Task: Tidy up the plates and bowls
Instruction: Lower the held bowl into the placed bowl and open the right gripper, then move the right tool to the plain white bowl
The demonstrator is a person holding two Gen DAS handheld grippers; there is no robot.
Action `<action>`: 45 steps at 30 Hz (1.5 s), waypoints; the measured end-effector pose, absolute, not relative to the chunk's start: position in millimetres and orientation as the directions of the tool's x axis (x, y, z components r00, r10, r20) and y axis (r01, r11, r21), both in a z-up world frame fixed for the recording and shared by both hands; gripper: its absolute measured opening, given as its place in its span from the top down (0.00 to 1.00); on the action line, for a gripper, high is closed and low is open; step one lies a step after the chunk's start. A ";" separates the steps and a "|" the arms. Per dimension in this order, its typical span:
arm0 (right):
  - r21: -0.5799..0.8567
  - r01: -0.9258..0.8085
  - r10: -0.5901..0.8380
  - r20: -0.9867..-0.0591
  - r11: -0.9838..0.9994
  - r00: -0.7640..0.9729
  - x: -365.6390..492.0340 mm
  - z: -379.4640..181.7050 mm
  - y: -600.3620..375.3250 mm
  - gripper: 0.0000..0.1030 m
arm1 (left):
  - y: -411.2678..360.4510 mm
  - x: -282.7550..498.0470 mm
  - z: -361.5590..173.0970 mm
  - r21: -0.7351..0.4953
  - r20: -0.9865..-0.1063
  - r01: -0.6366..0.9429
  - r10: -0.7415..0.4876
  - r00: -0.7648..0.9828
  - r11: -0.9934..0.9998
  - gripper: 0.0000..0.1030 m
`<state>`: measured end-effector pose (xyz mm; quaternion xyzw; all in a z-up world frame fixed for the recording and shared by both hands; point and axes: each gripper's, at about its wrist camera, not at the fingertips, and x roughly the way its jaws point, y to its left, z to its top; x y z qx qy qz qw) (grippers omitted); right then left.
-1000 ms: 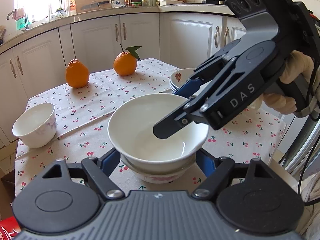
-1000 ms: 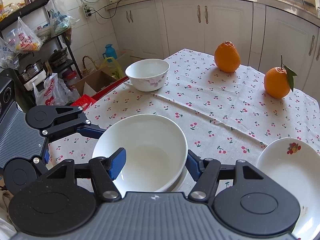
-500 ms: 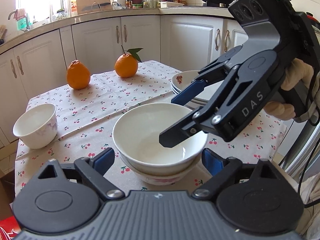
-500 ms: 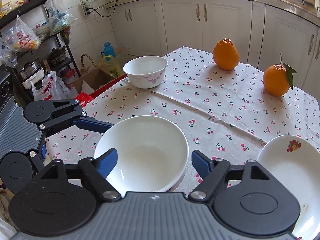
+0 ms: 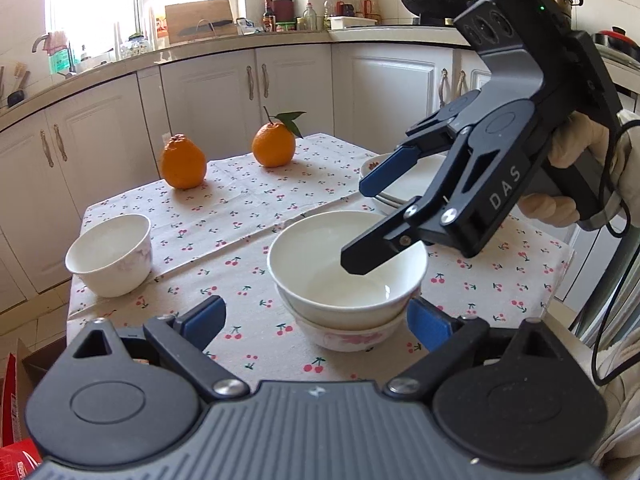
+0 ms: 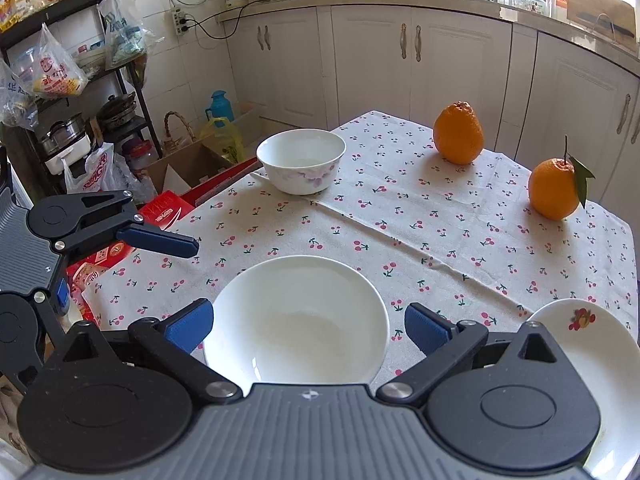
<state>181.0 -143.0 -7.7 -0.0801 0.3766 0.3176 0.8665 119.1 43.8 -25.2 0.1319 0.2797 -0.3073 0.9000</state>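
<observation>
A plain white bowl (image 5: 344,276) sits nested in a pink-flowered bowl (image 5: 348,336) at the near side of the table. My left gripper (image 5: 316,320) is just in front of this stack. Its jaws are opening, the blue pads stand clear of both bowls. My right gripper (image 5: 356,226) hangs over the top bowl (image 6: 296,320) from the right. Its jaws are opening too, one finger over the bowl's hollow and one outside, neither touching the rim. A smaller flowered bowl (image 6: 300,164) stands alone at the table's far left. A plate stack (image 6: 592,344) lies on the right.
Two oranges (image 5: 182,164) (image 5: 274,148) stand at the back of the cherry-print tablecloth (image 5: 240,208). White cabinets surround the table. Boxes, bags and a shelf rack (image 6: 60,120) crowd the floor left of it. A gloved hand (image 5: 568,176) holds the right gripper.
Both grippers have opened wide. The right let go of the white bowl's rim, the left's pads came off the stack and it drew back a little. The bowls stayed put.
</observation>
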 end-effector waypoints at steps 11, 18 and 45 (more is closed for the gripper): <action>0.045 -0.622 0.463 -0.711 0.782 0.530 197.4 5.9 -113.4 0.00 | 88.6 140.6 -31.0 0.085 -0.566 0.509 -0.378 0.732 0.857 0.06; 0.005 -0.651 0.453 -0.722 0.759 0.522 218.0 14.9 -89.6 0.00 | 111.4 166.8 -32.0 0.113 -0.540 0.453 -0.328 0.775 0.885 0.06; 0.074 -0.775 0.480 -0.821 0.627 0.309 373.4 -9.4 -7.2 0.01 | 148.6 283.7 -66.1 0.074 -0.542 0.409 -0.308 0.782 0.910 0.08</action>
